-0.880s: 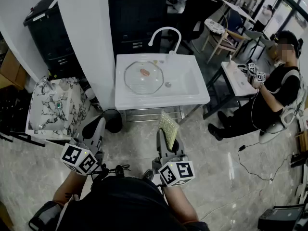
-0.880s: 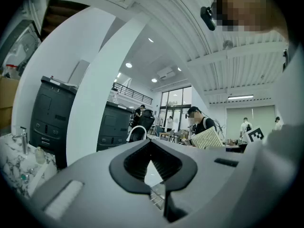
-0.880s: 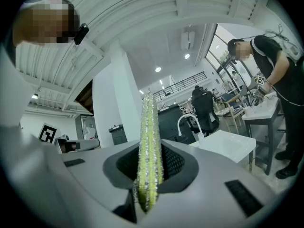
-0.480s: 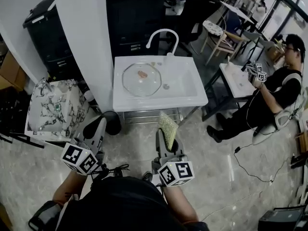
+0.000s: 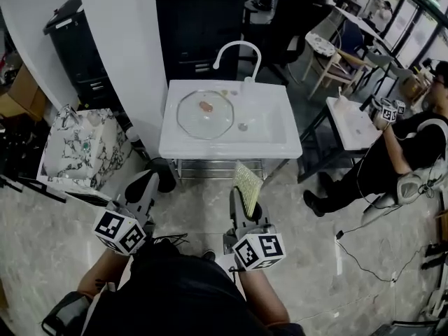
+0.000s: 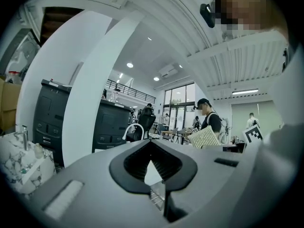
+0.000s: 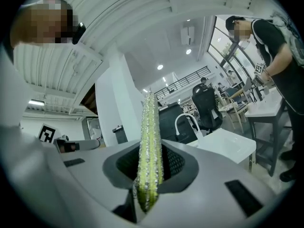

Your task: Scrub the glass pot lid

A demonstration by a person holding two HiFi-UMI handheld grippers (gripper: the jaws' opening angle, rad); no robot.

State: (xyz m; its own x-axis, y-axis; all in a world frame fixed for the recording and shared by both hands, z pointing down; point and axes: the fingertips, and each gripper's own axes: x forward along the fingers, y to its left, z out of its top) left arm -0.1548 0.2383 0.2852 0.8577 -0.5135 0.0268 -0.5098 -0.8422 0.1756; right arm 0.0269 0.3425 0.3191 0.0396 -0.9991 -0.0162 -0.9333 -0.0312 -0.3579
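Observation:
The glass pot lid (image 5: 204, 115) lies flat in the left half of the white sink (image 5: 273, 143), a small brownish knob at its centre. It is well ahead of both grippers. My right gripper (image 5: 244, 203) is held low over the floor in front of the sink, shut on a yellow-green scrub pad (image 5: 246, 180) that stands upright out of the jaws. In the right gripper view the scrub pad (image 7: 150, 141) fills the gap of the right gripper (image 7: 149, 163). My left gripper (image 5: 144, 187) hangs beside it, the left gripper (image 6: 151, 151) shut with nothing in it.
A curved white faucet (image 5: 236, 50) rises behind the sink. A white pillar (image 5: 119, 54) and a marble-patterned box (image 5: 73, 149) stand to the left, black cabinets (image 5: 203, 16) behind. A seated person (image 5: 409, 142) and a white table (image 5: 353, 123) are at the right; cables (image 5: 350, 240) lie on the floor.
The head view has shifted a little, so the sink sits slightly lower and left in the frame. Both grippers keep their pose and the pad stays held.

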